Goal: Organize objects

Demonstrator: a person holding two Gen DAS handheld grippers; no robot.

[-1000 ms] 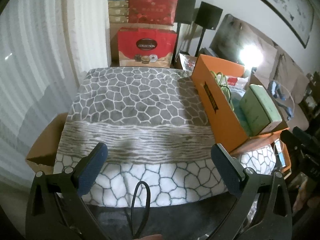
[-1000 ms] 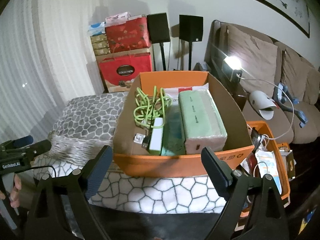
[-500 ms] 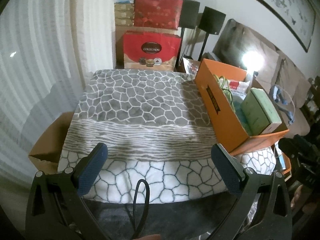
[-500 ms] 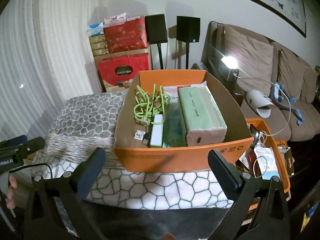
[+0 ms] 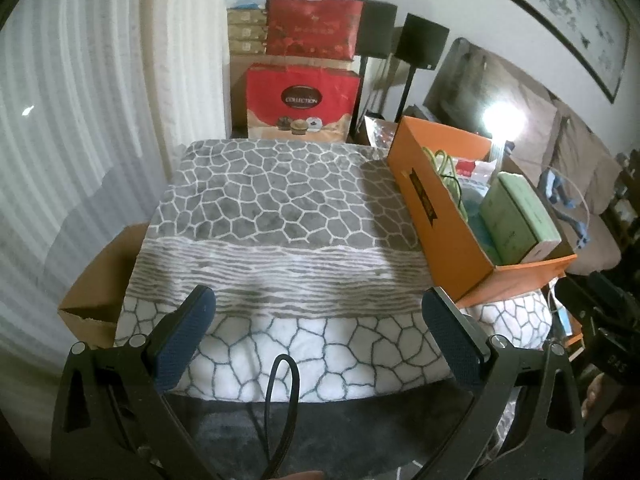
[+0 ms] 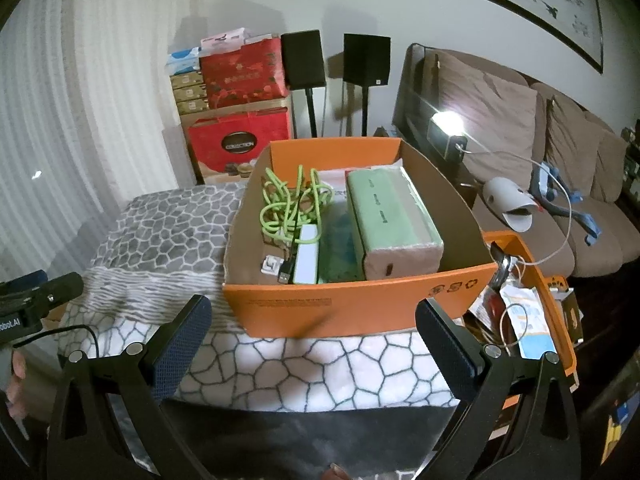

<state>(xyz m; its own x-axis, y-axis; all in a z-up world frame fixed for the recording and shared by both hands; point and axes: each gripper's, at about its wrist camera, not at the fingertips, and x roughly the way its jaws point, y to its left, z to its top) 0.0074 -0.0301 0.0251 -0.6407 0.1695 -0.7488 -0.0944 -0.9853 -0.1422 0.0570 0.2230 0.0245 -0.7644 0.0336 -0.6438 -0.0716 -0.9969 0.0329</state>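
On stone-pattern blanket (image 5: 276,200): orange box (image 6: 352,308) (sofa (image 6: 560,152) behind)

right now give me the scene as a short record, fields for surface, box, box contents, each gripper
surface: patterned grey and white blanket
box: orange box open-topped, resting on the blanket's right side
box contents: coiled green cable, white power bank, green rectangular pack
left gripper: open, holding nothing, above the blanket's near edge
right gripper: open, holding nothing, in front of the box's near wall
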